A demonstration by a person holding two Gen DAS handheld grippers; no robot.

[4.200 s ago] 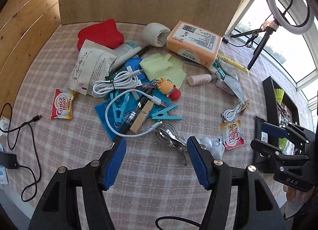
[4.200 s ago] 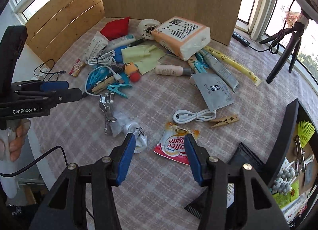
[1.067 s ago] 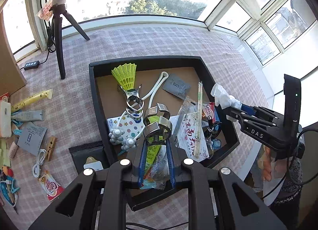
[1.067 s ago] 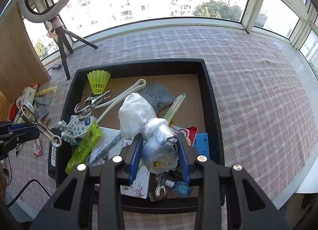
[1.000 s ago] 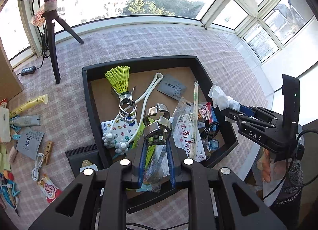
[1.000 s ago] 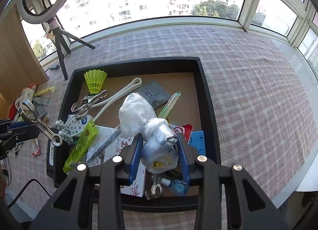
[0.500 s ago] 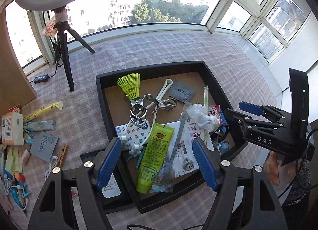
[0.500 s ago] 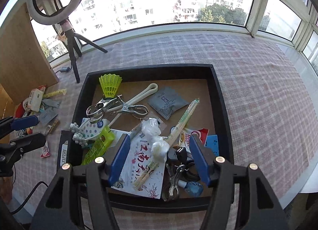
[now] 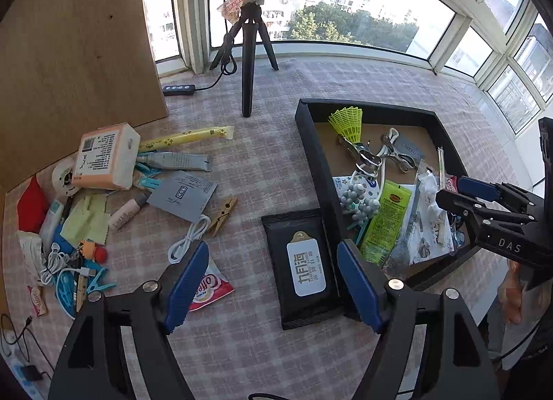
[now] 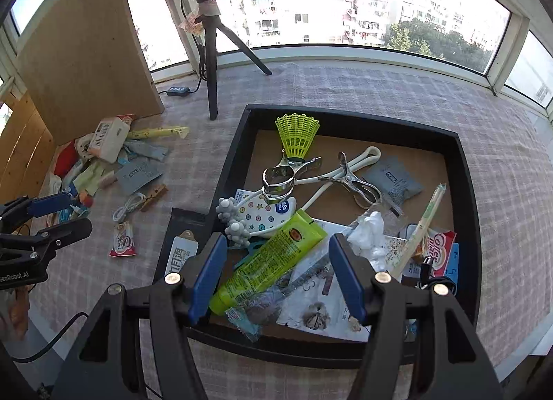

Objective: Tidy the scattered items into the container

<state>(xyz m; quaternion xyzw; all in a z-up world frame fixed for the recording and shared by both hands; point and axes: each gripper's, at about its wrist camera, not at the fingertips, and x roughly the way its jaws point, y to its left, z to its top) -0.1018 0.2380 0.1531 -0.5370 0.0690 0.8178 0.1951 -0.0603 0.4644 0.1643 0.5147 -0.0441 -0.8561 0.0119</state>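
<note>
Both grippers are empty with jaws spread wide: the left gripper (image 9: 273, 279) has just been opening and nothing lies between its pads, and the right gripper (image 10: 276, 277) hangs apart over the tray (image 10: 466, 192), likewise holding nothing. The tray already holds a shuttlecock (image 10: 297, 134), metal clips (image 10: 280, 179), a green tube (image 10: 273, 258) and a crumpled bag (image 10: 369, 234). What is left to tidy lies on the checked cloth to the tray's left. Nearest is a black pouch (image 9: 304, 268), flat against the tray's outer wall; it looks soft, thin and slick, so a pinch across one raised edge seems safer than pressing down on its face. A coffee sachet (image 9: 207, 287) sits just beside the left pads: light, crinkly, best taken by a corner or sealed seam. The white cable (image 9: 188, 241) is limp and would trail, so gripping the bundled loops should keep it together. The wooden peg (image 9: 223, 213) is stiff and small, easy across its sides. Farther off, the tissue pack (image 9: 107, 156) is bulky but squashy and probably needs the full jaw width, and the grey sachet (image 9: 183, 194) is flat and likely hard to lift off the cloth.
</note>
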